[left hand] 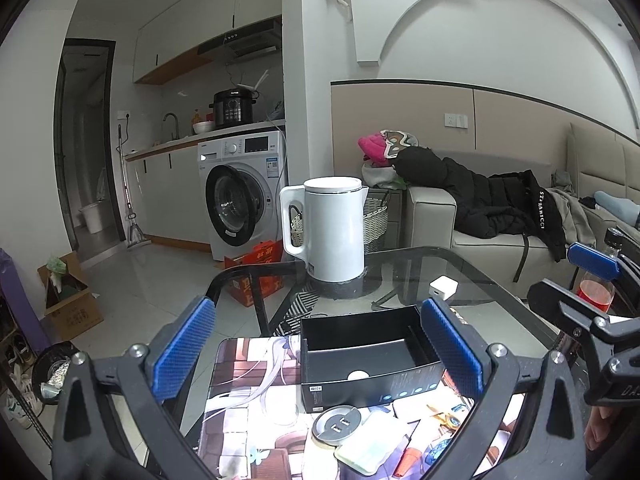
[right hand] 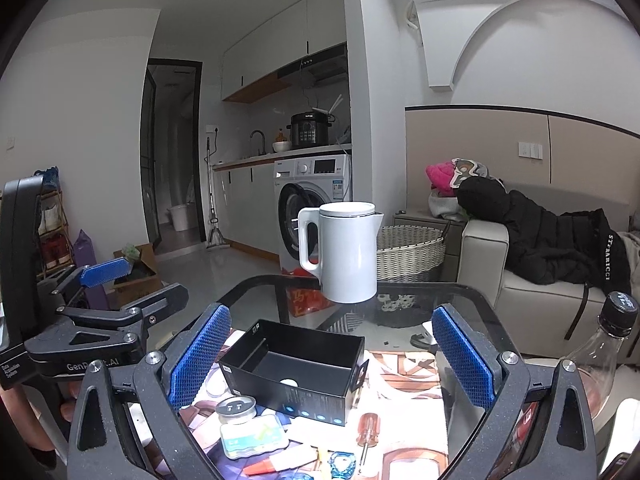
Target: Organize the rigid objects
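Observation:
An open black box (left hand: 372, 364) (right hand: 296, 368) stands on a printed mat on the glass table, with a small white disc inside. In front of it lie small items: a round grey puck (left hand: 338, 424) (right hand: 236, 405), a pale green flat case (left hand: 370, 446) (right hand: 254, 436), and a screwdriver (right hand: 366, 436) with a clear orange handle. My left gripper (left hand: 320, 356) is open and empty above the mat, the box between its blue pads. My right gripper (right hand: 332, 360) is open and empty, also framing the box.
A white kettle (left hand: 332, 228) (right hand: 344, 252) stands at the table's far edge. A white charger cube (left hand: 443, 287) lies right of it. A bottle with red liquid (left hand: 598, 288) (right hand: 600, 356) stands at the right. A sofa with clothes is beyond.

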The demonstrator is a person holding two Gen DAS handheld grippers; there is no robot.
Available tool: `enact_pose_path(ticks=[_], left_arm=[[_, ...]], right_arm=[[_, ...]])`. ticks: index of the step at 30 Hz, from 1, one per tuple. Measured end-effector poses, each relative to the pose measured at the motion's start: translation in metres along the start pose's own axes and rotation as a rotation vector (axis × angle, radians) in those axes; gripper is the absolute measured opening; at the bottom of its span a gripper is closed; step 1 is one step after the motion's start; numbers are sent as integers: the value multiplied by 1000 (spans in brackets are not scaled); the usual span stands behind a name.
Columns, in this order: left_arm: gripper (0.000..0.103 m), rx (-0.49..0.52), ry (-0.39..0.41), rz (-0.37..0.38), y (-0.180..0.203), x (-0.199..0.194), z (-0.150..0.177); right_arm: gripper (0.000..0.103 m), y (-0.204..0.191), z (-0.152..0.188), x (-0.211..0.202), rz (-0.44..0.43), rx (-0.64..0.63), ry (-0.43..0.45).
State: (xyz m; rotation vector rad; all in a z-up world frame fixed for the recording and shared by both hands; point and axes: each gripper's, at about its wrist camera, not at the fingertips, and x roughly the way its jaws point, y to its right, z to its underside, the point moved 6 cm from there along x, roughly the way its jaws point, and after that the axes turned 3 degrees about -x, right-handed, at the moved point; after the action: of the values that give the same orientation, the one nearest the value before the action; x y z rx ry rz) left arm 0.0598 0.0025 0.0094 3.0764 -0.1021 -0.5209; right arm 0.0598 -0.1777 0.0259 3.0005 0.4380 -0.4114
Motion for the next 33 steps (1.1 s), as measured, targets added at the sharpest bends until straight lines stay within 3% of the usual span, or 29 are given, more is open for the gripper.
enact_pose_path(ticks=[7, 19, 27, 33], left_arm=[[103, 16, -63, -27, 0, 9, 6], [103, 82, -240, -40, 12, 36, 30], [103, 161, -467, -61, 20, 65, 76], [103, 216, -568, -75, 22, 80, 98]], right_arm=[[103, 0, 0, 2, 0, -6, -9], [103, 7, 20, 34, 5, -17, -175], [103, 12, 57, 66, -37, 3, -391], [103, 15, 88, 86, -67, 20, -529]])
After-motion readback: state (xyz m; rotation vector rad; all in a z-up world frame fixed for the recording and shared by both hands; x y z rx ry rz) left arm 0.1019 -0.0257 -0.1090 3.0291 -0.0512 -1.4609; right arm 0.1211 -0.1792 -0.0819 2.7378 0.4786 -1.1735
